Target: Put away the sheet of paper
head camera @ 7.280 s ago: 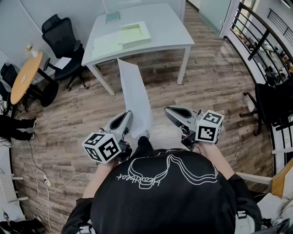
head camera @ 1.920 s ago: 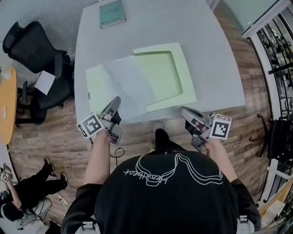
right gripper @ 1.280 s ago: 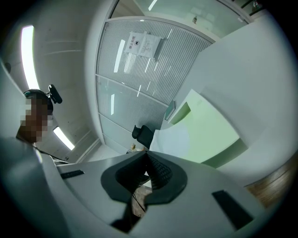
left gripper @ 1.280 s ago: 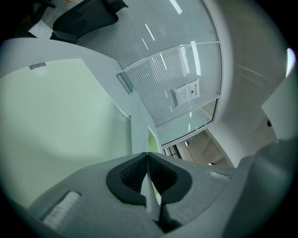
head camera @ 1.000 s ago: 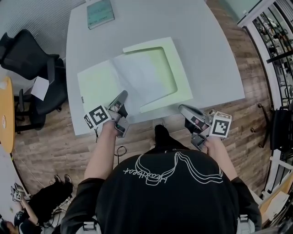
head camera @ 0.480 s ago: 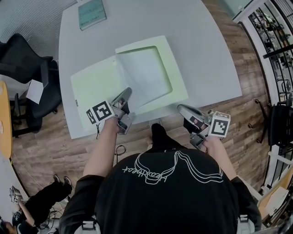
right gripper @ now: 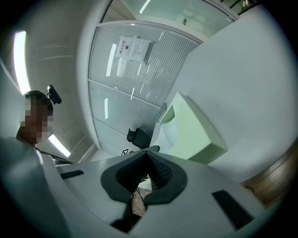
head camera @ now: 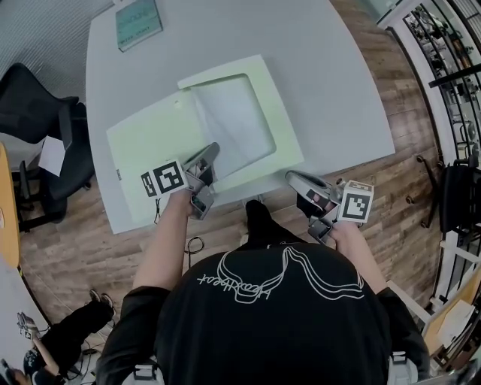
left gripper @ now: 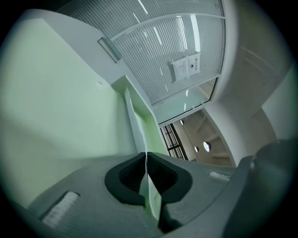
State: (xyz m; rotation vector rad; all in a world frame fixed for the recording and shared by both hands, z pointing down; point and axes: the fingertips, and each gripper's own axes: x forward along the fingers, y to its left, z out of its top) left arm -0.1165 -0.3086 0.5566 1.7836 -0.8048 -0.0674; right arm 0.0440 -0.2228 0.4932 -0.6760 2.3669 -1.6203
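sheet of paper (head camera: 239, 120) lies over the green box (head camera: 288, 129) mid-frame, pinched by the left gripper (head camera: 211, 153). right gripper (head camera: 291, 179) is closed, empty.

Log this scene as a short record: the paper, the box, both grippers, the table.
paper: white sheet spread over the box's recess, near edge pinched
box: pale green box, open, its flap flat on the left
left gripper: left gripper shut on the sheet
right gripper: right gripper shut, holding nothing, at the table's near edge
table: white table, book at the far corner
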